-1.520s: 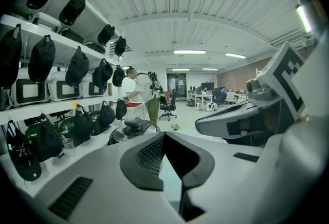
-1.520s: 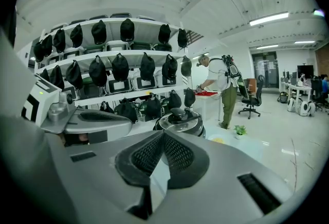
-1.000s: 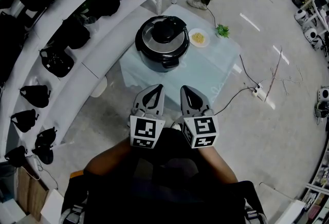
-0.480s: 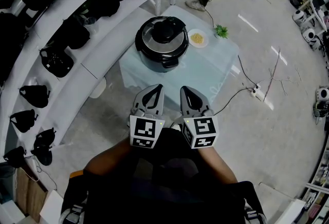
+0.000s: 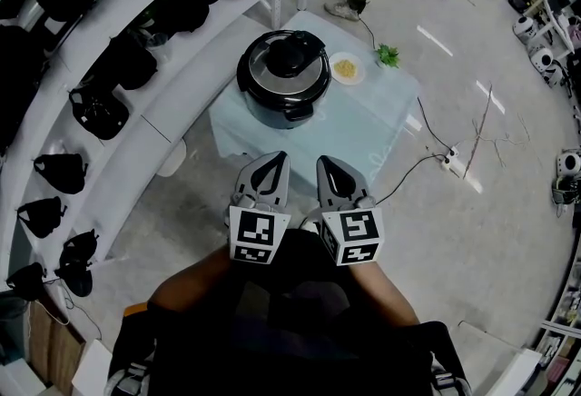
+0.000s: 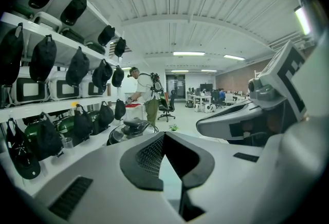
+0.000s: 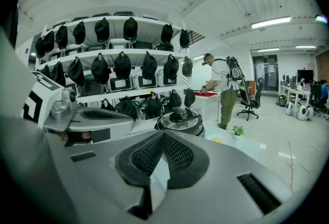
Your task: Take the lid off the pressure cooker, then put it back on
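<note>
Pressure cooker [image 5: 285, 81] stands on the far part of the small table [image 5: 372, 126], lid [image 5: 272, 76] on, well apart from both grippers. From the head view, the left gripper [image 5: 271, 157] and right gripper [image 5: 328, 162] hang side by side near the person's body. A small plate [image 5: 347, 68] lies just beside the pot, so a wide sweep could knock it. The pale cloth [image 5: 345, 144] looks slick, and a hard twist on the lid might skid the round black body.

Left gripper view: jaws together, nothing between, ribbed dark pads [image 6: 149, 153] meeting at the tip.

Right gripper view: jaws closed too, and empty. Beyond them the steel lid gleams under a black knob [image 7: 178, 111]; that glossy plastic could slip from narrow pads.
</note>
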Tool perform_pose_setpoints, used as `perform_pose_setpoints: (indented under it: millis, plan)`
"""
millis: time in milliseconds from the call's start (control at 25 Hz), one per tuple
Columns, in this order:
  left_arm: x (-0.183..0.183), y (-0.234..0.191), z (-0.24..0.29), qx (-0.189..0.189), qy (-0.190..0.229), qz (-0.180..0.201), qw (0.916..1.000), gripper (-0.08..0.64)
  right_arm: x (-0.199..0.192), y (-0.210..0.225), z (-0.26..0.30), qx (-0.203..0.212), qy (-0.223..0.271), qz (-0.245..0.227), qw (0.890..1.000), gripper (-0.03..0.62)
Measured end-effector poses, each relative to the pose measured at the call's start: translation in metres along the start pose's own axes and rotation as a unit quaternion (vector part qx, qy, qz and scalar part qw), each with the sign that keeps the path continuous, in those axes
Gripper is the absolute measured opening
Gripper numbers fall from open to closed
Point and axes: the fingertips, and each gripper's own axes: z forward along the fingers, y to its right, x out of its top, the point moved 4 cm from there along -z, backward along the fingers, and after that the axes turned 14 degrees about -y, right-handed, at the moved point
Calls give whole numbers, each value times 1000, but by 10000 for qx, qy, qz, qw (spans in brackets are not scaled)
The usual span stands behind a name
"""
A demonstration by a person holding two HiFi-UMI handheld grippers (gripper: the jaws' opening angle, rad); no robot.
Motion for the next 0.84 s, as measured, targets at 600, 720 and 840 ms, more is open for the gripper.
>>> perform_pose_setpoints:
  millis: [600,720,840]
  plan:
    - [2,3,-2,-57,87,-1,9999,8,1,-1,-5,-79,11,-32,10000,17]
    - [3,4,-1,-64,99,9,9999,8,1,0,-6,-83,15,-35,10000,17]
    - [3,6,-1,-70,95,16,9999,8,0,1,-8,-83,13,-36,10000,17]
